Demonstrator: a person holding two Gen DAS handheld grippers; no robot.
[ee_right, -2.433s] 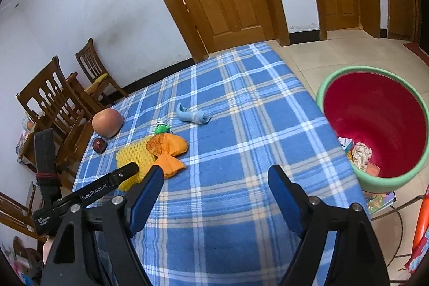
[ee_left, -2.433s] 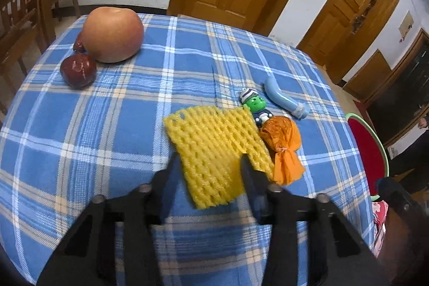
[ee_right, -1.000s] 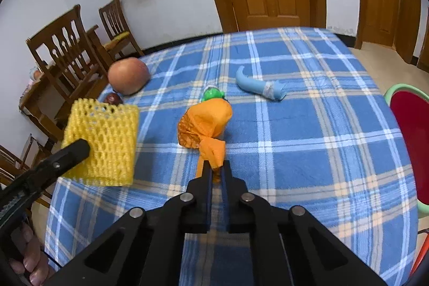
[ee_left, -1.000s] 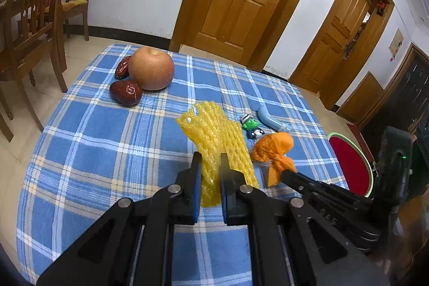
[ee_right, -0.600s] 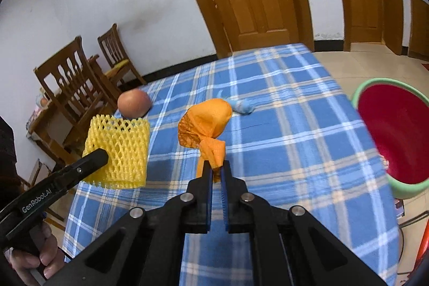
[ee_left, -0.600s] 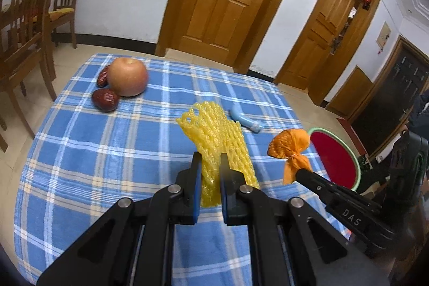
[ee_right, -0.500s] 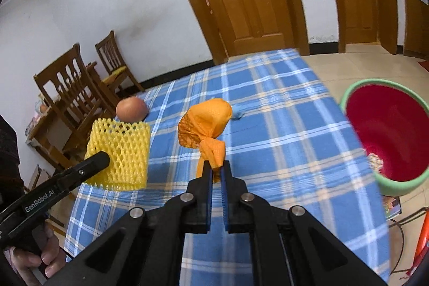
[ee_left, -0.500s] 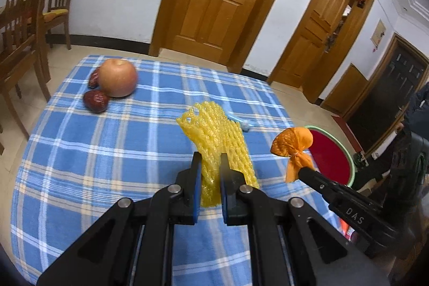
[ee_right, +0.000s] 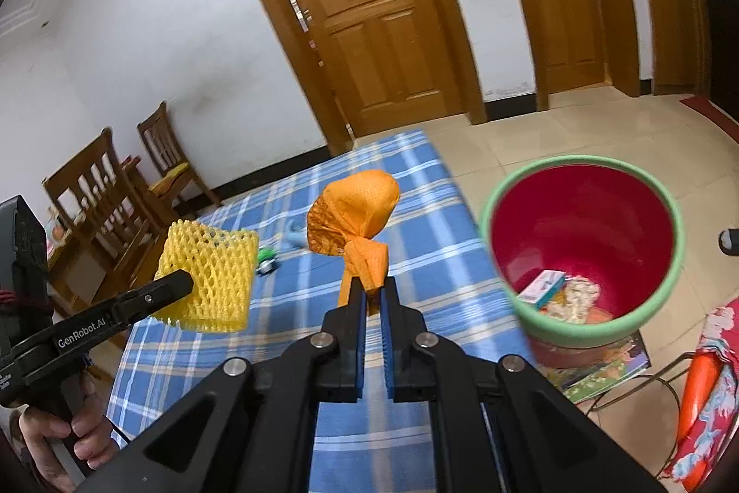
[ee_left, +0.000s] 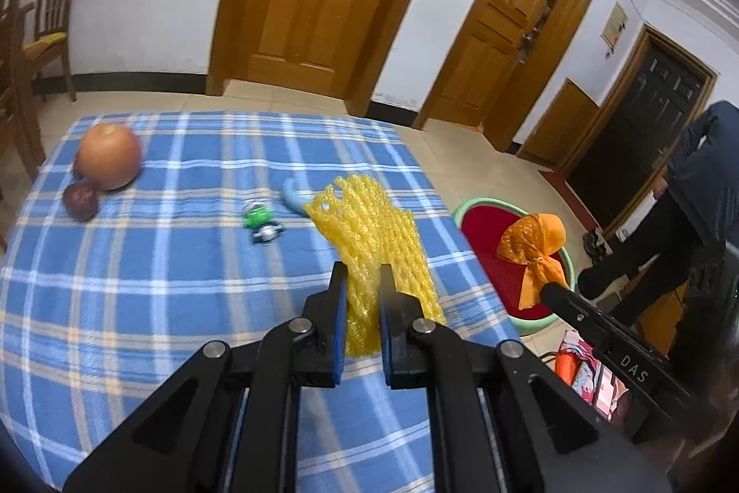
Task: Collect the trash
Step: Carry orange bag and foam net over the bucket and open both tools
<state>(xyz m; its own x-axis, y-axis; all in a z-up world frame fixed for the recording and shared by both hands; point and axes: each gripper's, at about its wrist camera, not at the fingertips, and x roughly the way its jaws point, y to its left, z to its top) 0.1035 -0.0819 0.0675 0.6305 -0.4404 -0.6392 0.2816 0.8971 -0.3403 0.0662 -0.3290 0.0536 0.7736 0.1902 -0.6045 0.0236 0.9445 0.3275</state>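
My left gripper (ee_left: 361, 285) is shut on a yellow foam fruit net (ee_left: 375, 234) and holds it in the air above the table's right part; the net also shows in the right wrist view (ee_right: 210, 273). My right gripper (ee_right: 373, 289) is shut on the tail of an orange knotted wrapper (ee_right: 353, 216), held near the table's right edge beside the bin; the wrapper shows in the left wrist view (ee_left: 533, 246). A red bin with a green rim (ee_right: 665, 285) stands on the floor to the right of the table, with some trash inside.
On the blue plaid tablecloth (ee_left: 138, 285) lie an apple (ee_left: 108, 161), dark red dates (ee_left: 81, 201), a small green toy figure (ee_left: 261, 220) and a light blue curved piece (ee_left: 292, 197). Wooden chairs (ee_right: 106, 192) stand at the left. Books and a cloth lie on the floor by the bin.
Both grippers closed on their items, lifted them off the table and have swung right toward the bin. The bin now looms larger in the right wrist view.
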